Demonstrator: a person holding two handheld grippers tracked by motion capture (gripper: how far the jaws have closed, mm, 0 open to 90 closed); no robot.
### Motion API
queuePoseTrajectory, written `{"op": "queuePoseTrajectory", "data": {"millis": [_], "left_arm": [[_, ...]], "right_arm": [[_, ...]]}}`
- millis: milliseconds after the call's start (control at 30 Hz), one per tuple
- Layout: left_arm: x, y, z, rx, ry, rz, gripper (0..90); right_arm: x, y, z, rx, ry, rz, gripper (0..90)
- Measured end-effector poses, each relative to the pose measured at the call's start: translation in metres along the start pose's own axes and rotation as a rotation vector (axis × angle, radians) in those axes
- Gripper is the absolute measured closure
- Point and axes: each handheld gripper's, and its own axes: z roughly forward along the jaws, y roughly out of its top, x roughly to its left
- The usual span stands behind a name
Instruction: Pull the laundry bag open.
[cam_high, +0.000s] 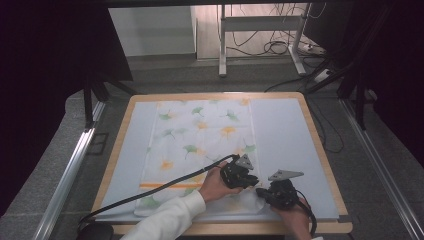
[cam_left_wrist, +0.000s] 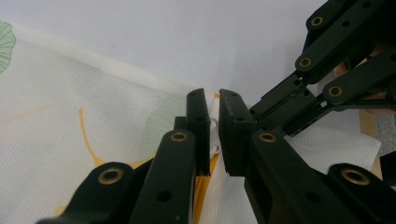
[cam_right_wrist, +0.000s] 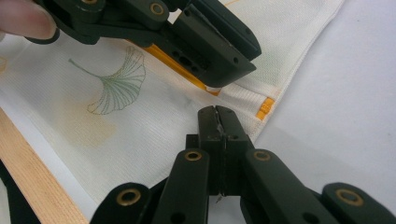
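A white cloth (cam_high: 200, 140) printed with green and orange ginkgo leaves lies flat on a pale mat (cam_high: 285, 130). Both grippers meet at its near right corner. My left gripper (cam_high: 254, 186) comes in from the left, and its jaws (cam_left_wrist: 214, 135) stand almost together with a fold of the cloth (cam_left_wrist: 70, 116) pinched between them. My right gripper (cam_high: 261, 193) faces it from the right. In the right gripper view its jaws (cam_right_wrist: 217, 116) are shut, with a thin pale sliver of the cloth (cam_right_wrist: 116, 121) in the seam. The left gripper (cam_right_wrist: 217, 87) touches down just beyond them, beside the orange-marked hem (cam_right_wrist: 265, 106).
The mat covers a wooden table (cam_high: 320, 145) whose near edge (cam_right_wrist: 37, 172) runs close to the grippers. A black cable (cam_high: 150, 192) trails across the cloth's near left part. An orange stripe (cam_high: 165, 185) crosses the cloth near its front. A desk frame (cam_high: 260, 30) and floor cables stand beyond.
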Motion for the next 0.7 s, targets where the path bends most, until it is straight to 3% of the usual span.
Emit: {"op": "queuePoseTrajectory", "data": {"millis": [433, 467, 700], "left_arm": [[0.0032, 0.0, 0.0039, 0.019, 0.009, -0.036, 82.0], [0.0008, 0.001, 0.0074, 0.049, 0.028, -0.018, 82.1], [-0.0049, 0.0026, 0.0071, 0.073, 0.064, 0.024, 83.5]], "right_arm": [[-0.0004, 0.0002, -0.0001, 0.005, 0.001, -0.001, 89.4], [-0.0005, 0.0002, -0.0001, 0.004, 0.001, -0.001, 89.4], [-0.0001, 0.0002, 0.0001, 0.005, -0.001, 0.0, 89.5]]}}
